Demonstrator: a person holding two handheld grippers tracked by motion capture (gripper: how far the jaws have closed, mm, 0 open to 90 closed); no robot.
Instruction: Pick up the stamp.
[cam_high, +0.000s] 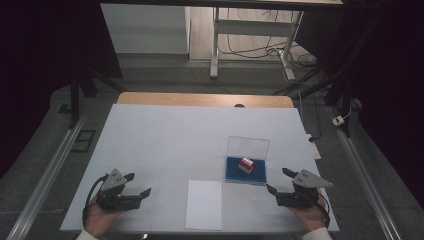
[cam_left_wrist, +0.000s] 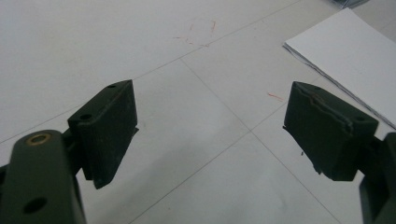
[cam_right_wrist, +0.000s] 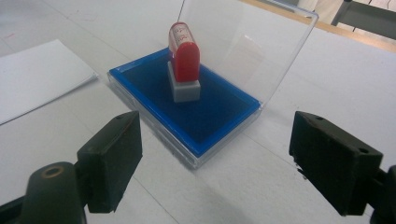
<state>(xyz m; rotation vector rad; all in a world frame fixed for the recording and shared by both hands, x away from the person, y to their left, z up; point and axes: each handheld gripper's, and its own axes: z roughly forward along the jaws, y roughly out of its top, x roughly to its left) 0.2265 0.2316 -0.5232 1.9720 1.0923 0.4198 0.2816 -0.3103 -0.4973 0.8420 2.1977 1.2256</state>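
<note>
Your right gripper (cam_high: 276, 181) sits just beside the blue ink pad (cam_right_wrist: 187, 105), jaws wide and empty; the red stamp (cam_right_wrist: 183, 60) stands upright on the pad, in front of the raised clear lid (cam_right_wrist: 247, 42). Your left gripper (cam_high: 138, 184) rests well apart from the pad, past the paper sheet (cam_high: 204, 204), jaws equally wide, holding nothing. Risk: the stamp looks tall and narrow, so an off-centre closing would likely tip it. A high approach could clip the lid and drag the pad.

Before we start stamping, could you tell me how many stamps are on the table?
1. The red stamp stands upright on the blue ink pad in its open clear case, right of the white paper.
</note>
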